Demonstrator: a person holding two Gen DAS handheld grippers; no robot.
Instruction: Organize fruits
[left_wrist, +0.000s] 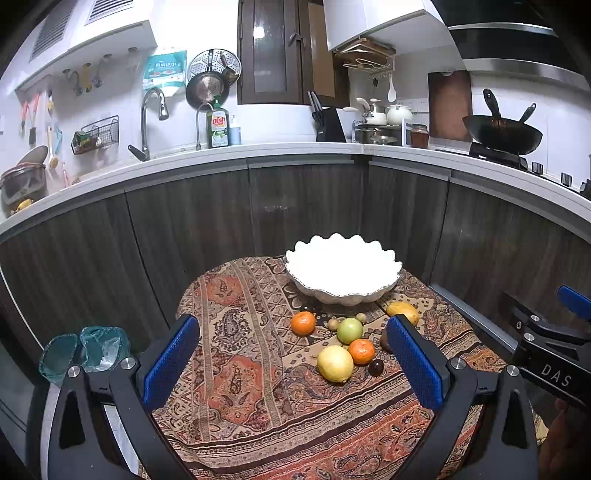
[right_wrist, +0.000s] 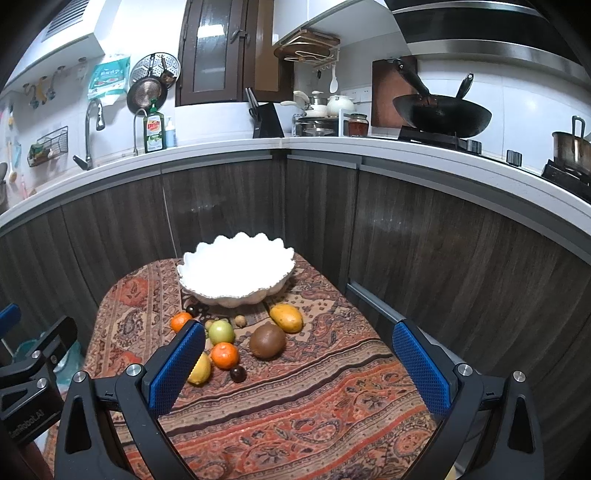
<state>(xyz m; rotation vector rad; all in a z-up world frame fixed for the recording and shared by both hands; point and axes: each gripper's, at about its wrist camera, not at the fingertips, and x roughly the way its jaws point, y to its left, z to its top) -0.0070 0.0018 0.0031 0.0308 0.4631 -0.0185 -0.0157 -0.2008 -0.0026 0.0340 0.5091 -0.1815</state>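
Fruits: loose on the patterned cloth (right_wrist: 295, 398), all just in front of the white scalloped bowl (right_wrist: 236, 273). Lemon (left_wrist: 335, 363), green apple (left_wrist: 349, 330), two tangerines (left_wrist: 303, 322) (left_wrist: 361, 351), mango (right_wrist: 286, 317), kiwi (right_wrist: 267, 341), dark plum (right_wrist: 238, 374). Left gripper (left_wrist: 293, 363): wide open, holding nothing. Right gripper (right_wrist: 299, 369): wide open, holding nothing.

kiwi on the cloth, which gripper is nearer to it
Right. The right gripper has the kiwi just ahead between its open jaws; the left gripper sits off to the kiwi's left.
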